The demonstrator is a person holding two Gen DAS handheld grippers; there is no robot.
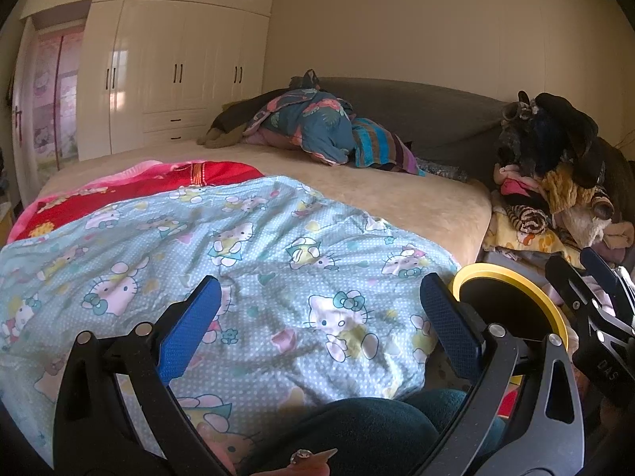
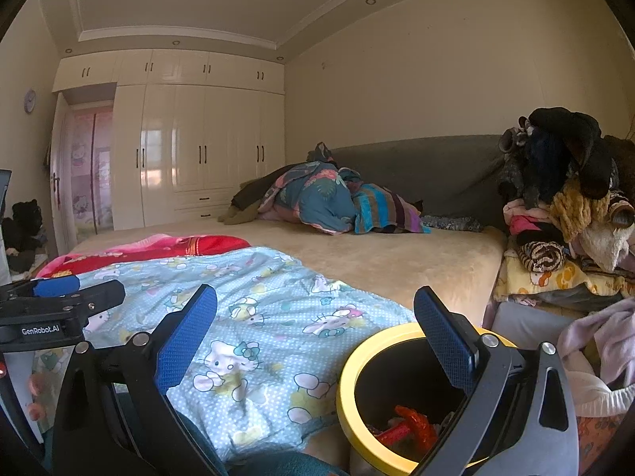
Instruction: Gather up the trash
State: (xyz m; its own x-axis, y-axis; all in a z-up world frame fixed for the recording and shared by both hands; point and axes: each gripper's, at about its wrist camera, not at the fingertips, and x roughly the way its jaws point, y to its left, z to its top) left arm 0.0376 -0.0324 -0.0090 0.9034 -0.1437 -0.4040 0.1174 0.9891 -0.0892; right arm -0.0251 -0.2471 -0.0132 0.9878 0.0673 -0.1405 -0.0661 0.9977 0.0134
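Observation:
A round bin with a yellow rim (image 2: 345,380) and black inside stands beside the bed at the lower right; a red plastic piece (image 2: 412,428) and other scraps lie in it. The same yellow rim (image 1: 555,309) shows in the left wrist view. My right gripper (image 2: 315,333) is open and empty, its right finger over the bin's mouth. My left gripper (image 1: 319,323) is open and empty above the light blue cartoon-cat quilt (image 1: 238,261). The right gripper's body (image 1: 595,317) shows at that view's right edge, and the left gripper's body (image 2: 59,305) at the other view's left edge.
A wide bed with a beige cover (image 2: 377,258) carries a red blanket (image 2: 158,250) and a heap of bedding (image 2: 329,198) by the grey headboard. Stacked clothes and soft toys (image 2: 563,206) rise at the right. Cream wardrobes (image 2: 198,150) line the far wall.

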